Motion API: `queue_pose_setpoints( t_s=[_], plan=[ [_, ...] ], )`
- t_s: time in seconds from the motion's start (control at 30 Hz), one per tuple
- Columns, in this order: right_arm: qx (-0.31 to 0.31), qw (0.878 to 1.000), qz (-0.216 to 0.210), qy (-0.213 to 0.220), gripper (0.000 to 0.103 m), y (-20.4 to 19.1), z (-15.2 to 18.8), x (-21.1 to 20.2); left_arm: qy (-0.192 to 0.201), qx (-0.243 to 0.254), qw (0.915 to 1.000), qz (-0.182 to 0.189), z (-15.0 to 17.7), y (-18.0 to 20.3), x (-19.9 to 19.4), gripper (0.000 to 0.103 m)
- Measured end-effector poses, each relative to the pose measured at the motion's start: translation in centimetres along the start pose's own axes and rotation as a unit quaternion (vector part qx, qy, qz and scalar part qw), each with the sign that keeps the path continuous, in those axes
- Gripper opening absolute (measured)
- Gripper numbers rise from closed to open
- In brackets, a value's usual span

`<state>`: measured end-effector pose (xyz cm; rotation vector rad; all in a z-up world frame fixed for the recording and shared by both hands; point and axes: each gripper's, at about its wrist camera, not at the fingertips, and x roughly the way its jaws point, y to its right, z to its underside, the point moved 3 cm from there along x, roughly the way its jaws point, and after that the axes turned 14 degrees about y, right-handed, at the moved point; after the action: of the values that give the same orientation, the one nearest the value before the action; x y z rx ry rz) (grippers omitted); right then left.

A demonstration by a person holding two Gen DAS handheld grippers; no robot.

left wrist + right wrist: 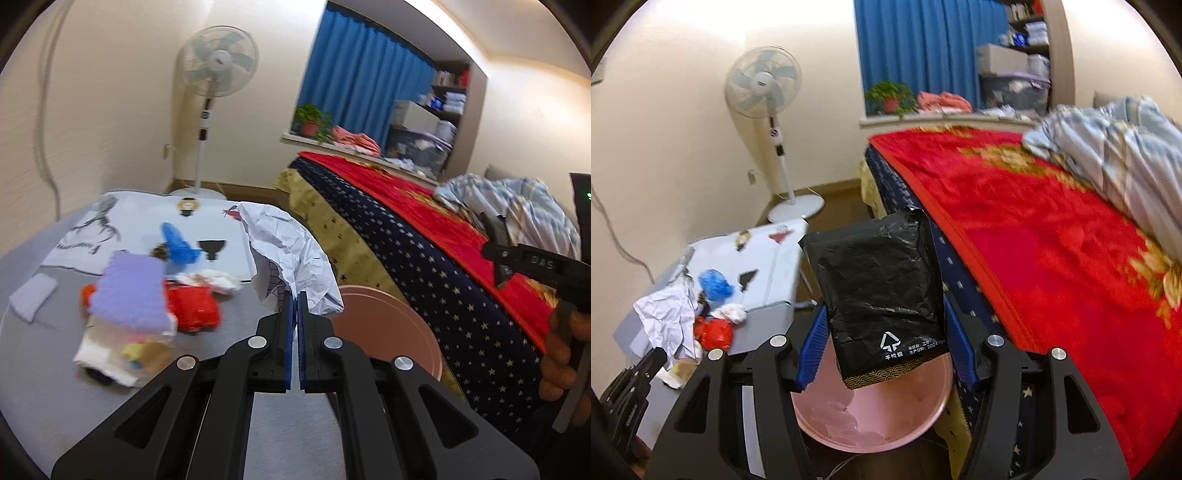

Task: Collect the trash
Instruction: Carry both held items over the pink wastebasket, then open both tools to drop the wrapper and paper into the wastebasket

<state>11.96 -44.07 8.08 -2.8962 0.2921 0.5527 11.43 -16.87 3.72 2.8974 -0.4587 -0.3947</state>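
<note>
- The left claw (pixel 295 306) is pressed together on a crumpled paper (pixel 291 254), pinching its lower edge; the sheet stands up above the tips, over the table (pixel 258 424) edge and beside the pink bin (pixel 388 332).
- The right claw (pixel 886 332) is spread, with a black pouch (pixel 882 299) between its fingers and above the bin (pixel 923 417). Whether either pad touches it I cannot tell — it looks loose.
- Risks, as I judge them: the pouch is tall and flat, and if it tips toward the bed (pixel 1052 258) it could catch the rim and land outside. The paper is held by a thin corner only — it may tear or slip out on the way across.
- The paper is broad and springy, so it could settle on the rim and not go in.
- Pouch axis: long side near upright, leaning slightly left at the top; printed end down toward the bin, torn end up.
- Paper: longest run goes from the tips up and to the left.
- More trash stays on the table: a red wrapper (pixel 194 306), blue plastic (pixel 177 243), a purple sponge (pixel 129 291).
</note>
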Motion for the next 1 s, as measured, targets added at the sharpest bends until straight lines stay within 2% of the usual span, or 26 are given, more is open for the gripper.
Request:
queue_pose_setpoints(
  t_s=[0.17,0.37,0.9,1.0],
  plan=[
    [0.01,1.0,0.009,-0.012,0.058,0.4,0.5,1.6,-0.015,0.011,0.9997,0.015,1.1,2.0,2.0,0.002],
    [-0.007,1.0,0.013,-0.017,0.058,-0.2,1.1,2.5,-0.031,0.027,0.9987,0.029,2.5,4.0,3.9,0.002],
    [-0.012,0.999,0.029,-0.042,0.059,0.3,2.2,4.0,-0.073,0.037,0.9955,0.048,5.7,6.0,7.8,0.002],
    [-0.013,0.998,0.03,-0.05,0.062,0.4,2.5,4.3,-0.085,0.038,0.9941,0.056,6.5,6.3,8.2,0.002]
  ],
)
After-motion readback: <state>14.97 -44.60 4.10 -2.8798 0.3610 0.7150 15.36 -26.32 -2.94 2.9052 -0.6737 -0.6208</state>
